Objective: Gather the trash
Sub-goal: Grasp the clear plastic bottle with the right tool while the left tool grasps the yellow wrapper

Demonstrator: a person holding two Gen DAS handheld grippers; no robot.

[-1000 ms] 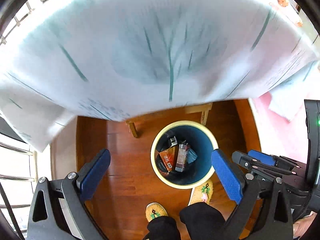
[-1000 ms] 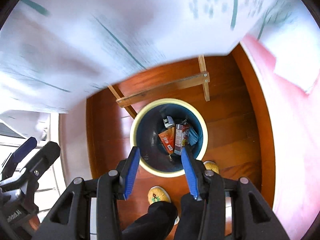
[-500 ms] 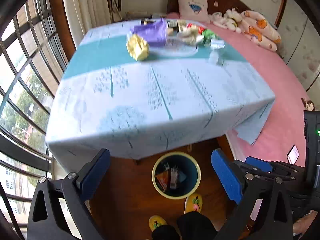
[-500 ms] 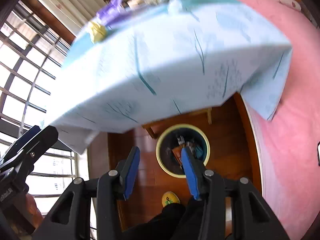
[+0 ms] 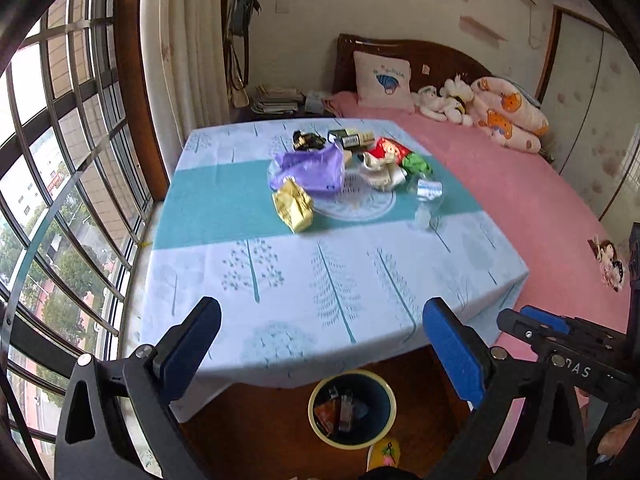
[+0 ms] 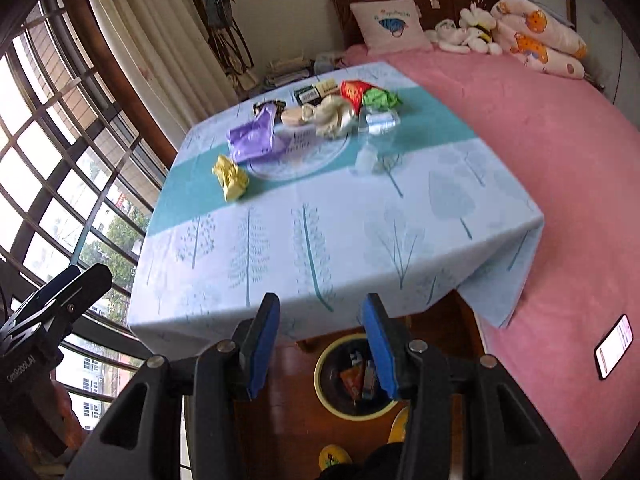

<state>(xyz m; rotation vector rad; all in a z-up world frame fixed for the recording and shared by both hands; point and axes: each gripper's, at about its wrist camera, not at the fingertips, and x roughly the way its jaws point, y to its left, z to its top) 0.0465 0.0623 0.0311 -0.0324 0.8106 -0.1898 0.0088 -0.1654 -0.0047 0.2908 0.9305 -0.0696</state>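
Left wrist view: some trash is seen already in the bin (image 5: 352, 408) below the empty, parted left gripper (image 5: 320, 354) — more litter (image 5: 304, 168) is left ahead on the table (image 5: 280, 280); the right gripper (image 6: 320, 344) is empty too, half apart.

A bedroom in daylight. A tall gridded window (image 5: 60, 184) curves down the left of the frame, cream curtains (image 5: 192, 48) beside it. A table under a pale blue tree-print cloth (image 5: 320, 272) fills the centre. A pink bed (image 5: 520, 184) with dark wooden headboard (image 5: 432, 56) runs along the right. Reddish wooden floor (image 5: 260, 440) shows at the bottom.
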